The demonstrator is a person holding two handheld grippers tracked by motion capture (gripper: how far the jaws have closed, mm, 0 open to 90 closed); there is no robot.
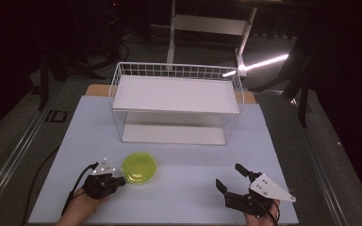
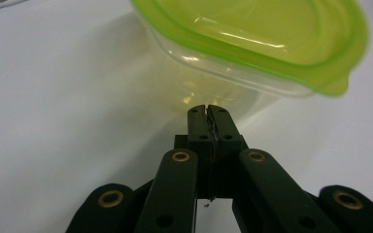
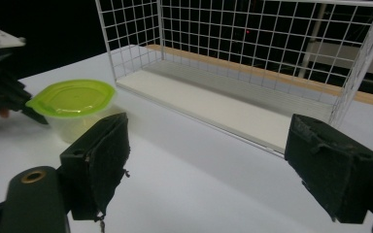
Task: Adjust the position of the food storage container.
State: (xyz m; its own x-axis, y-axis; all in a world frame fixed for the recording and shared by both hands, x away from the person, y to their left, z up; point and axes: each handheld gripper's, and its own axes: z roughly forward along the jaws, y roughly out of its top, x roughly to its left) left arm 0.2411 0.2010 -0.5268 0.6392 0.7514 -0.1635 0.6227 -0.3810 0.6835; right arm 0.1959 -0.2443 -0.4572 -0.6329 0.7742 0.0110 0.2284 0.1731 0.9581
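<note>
Left gripper point(image 1: 120, 180) at the near left of the table point(image 1: 179, 197), jaws pressed together with nothing between them, tips just short of the container point(image 1: 140, 167), right below its green lid point(image 2: 272, 29). Container with clear body, upright on the table, near side of the wire rack point(image 1: 176, 101), left of centre. Right gripper point(image 1: 231, 178) at the near right, jaws spread wide and empty, well apart from the container. Rack standing at the far middle, two white shelves point(image 1: 174, 94) inside.
</note>
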